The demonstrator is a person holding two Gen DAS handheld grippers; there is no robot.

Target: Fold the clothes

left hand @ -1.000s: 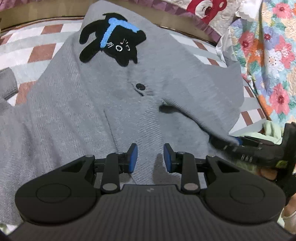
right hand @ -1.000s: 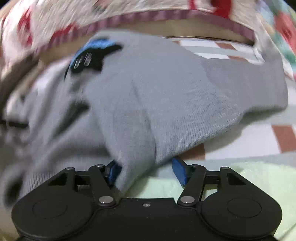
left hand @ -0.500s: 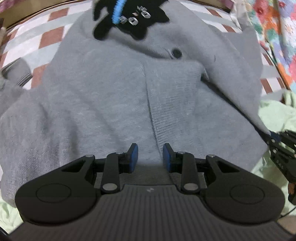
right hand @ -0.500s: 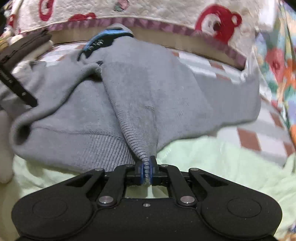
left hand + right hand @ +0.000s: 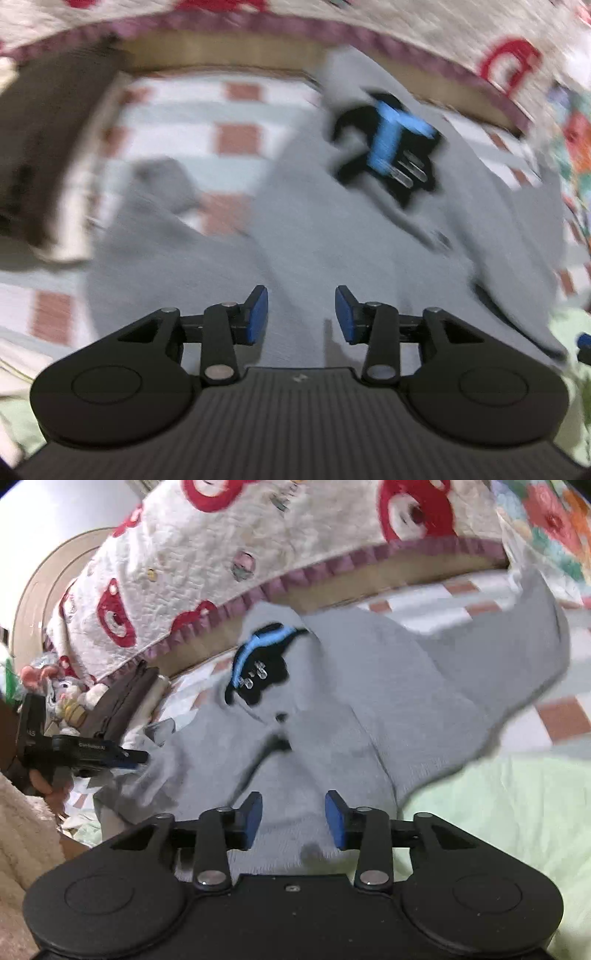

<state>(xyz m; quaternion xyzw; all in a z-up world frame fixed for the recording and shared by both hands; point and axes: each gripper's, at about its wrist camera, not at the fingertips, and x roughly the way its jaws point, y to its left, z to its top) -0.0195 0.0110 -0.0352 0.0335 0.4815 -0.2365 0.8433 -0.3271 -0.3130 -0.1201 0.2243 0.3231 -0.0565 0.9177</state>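
Almost no writing can be read here. In the right wrist view we see small white lettering along the side of the left gripper (image 5: 129,755), too small and blurred to make out, and "A5" on its dark body further left. The hand holding it is mostly cut off at the frame edge.

The left wrist view is heavily smeared by motion blur, so fine detail is lost. We can still make out the grey sweater (image 5: 332,240) spread over a checked bedsheet (image 5: 236,136) of white and rust-red squares. A black cat patch (image 5: 388,151) with a blue band sits on its upper part. A dark blurred object at the far left cannot be identified.

Our left gripper (image 5: 298,314) has its blue pads standing apart, with nothing between them; grey knit lies directly ahead and beneath.

In the right wrist view the right gripper (image 5: 293,819) is likewise parted and holds nothing, with the sweater's near edge (image 5: 295,775) lying between and just beyond its pads. A pale green cloth (image 5: 498,812) lies to the right of the sweater. A white quilt (image 5: 258,546) with red motifs rises behind.
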